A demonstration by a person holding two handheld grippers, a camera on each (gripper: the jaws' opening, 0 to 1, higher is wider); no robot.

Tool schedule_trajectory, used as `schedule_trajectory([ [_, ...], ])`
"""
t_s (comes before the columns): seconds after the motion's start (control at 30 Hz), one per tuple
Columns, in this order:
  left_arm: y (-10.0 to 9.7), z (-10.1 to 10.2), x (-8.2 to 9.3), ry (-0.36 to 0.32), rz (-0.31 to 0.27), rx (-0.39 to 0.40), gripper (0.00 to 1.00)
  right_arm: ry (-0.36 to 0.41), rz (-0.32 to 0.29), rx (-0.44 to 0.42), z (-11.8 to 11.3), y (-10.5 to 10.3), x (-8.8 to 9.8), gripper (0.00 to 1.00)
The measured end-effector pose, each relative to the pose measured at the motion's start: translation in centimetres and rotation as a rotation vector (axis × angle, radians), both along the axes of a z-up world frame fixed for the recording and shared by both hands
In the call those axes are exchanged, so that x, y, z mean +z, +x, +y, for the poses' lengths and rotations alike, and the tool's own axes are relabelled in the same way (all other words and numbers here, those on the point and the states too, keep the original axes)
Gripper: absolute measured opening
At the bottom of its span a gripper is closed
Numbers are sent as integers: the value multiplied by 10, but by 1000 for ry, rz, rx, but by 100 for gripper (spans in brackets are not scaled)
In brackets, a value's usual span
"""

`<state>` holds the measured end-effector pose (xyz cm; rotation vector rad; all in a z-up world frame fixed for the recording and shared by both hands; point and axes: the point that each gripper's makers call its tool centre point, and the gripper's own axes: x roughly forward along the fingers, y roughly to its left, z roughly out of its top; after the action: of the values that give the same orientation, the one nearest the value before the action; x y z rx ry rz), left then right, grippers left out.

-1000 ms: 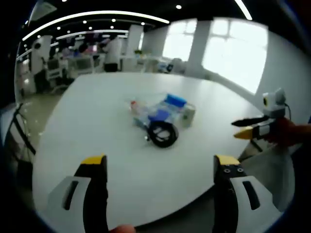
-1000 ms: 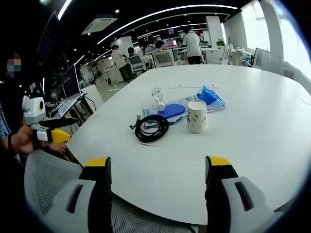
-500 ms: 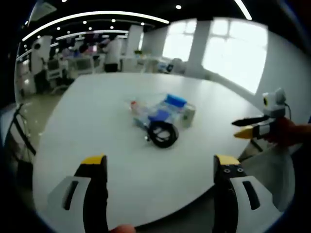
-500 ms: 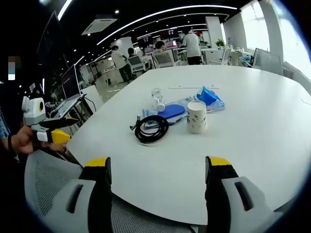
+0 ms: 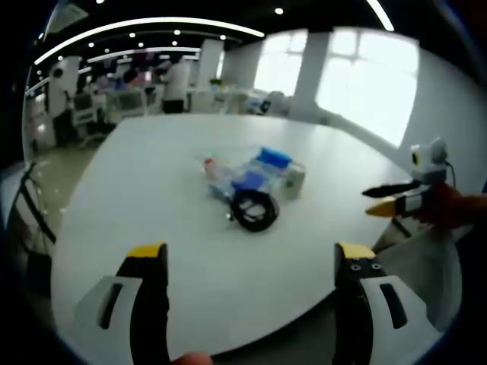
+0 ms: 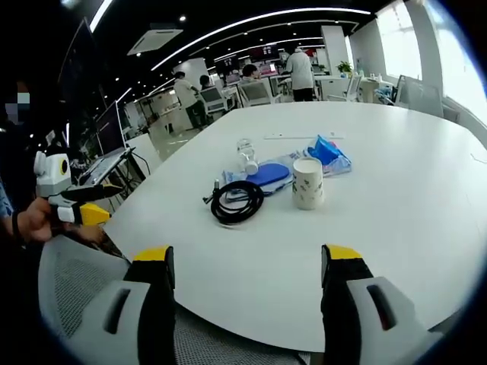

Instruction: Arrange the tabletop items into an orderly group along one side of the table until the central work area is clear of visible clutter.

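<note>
A small cluster lies mid-table: a coiled black cable [image 6: 237, 201] [image 5: 255, 209], a white paper cup [image 6: 308, 182] [image 5: 294, 181], a flat blue oval item [image 6: 268, 174], a blue packet [image 6: 327, 150] [image 5: 275, 157] and a clear bottle lying down [image 6: 247, 156]. My right gripper [image 6: 249, 262] stands open at the table's near edge, well short of the cluster. My left gripper [image 5: 251, 255] is open too, over the white table [image 5: 152, 190], with nothing between its jaws. Each gripper appears in the other's view, held in a hand: the right gripper [image 5: 389, 199], the left gripper [image 6: 76, 204].
A grey mesh chair back [image 6: 76, 289] sits below my right gripper. A thin white strip [image 6: 293, 136] lies on the table beyond the cluster. Desks, chairs and several people stand in the office behind [image 6: 297, 72]. Bright windows [image 5: 365, 76] line one wall.
</note>
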<state>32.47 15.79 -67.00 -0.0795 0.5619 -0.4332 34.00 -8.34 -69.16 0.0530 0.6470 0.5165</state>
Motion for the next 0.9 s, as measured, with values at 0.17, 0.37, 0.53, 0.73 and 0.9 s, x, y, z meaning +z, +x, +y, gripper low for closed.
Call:
schedule_trajectory([
  [0.17,0,0,0,-1,0,1,87,0,0,-1,0,0,0,79],
  [0.37,0,0,0,0,1,-2,87,-1,1,3,0,0,0,79],
  [0.53,0,0,-1,1,2,-2,87,-2,3,5,1,-1,-1,79],
  [0.73,0,-1,-1,1,4,-4,87,-5,6,9,1,-1,-1,79],
  [0.9,0,-2,-1,3,4,-7,87,-4,8,8,1,-1,-2,79],
])
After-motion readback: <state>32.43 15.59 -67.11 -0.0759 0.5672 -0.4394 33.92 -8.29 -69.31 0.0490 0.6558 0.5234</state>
